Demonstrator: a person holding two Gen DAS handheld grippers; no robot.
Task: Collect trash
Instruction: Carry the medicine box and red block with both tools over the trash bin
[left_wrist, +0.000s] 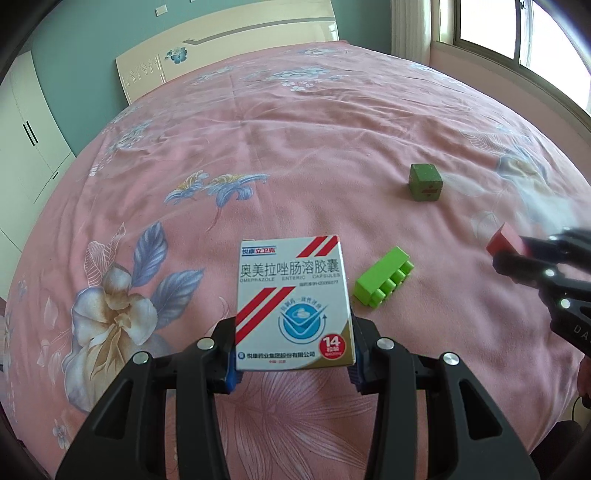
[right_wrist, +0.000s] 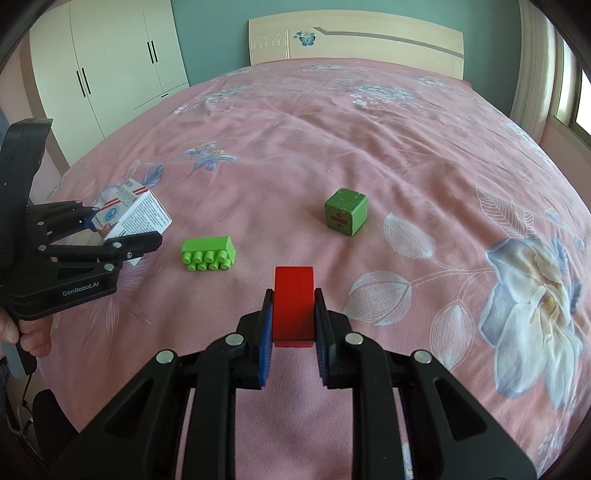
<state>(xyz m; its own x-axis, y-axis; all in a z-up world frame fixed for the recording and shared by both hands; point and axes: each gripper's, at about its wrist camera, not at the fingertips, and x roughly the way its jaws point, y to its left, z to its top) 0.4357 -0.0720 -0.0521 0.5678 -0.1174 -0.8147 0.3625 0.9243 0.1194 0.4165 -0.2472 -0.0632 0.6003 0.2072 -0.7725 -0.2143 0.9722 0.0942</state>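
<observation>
Grippers both loaded above the pink bed (left_wrist: 295, 147): left gripper (left_wrist: 294, 363) clamps a medicine box (left_wrist: 293, 306), right gripper (right_wrist: 293, 326) pinches a red block (right_wrist: 293, 306). Green brick (right_wrist: 208, 253) and green cube (right_wrist: 345, 216) remain uncollected.

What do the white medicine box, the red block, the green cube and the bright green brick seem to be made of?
Medicine box: thin printed cardboard, slightly glossy, with sharp folded edges.
Red block: probably painted wood, matte and solid.
Green cube: likely painted wood; the paint looks worn and pale at the edges.
Green brick: moulded plastic, smooth and evenly coloured, with round studs.
</observation>
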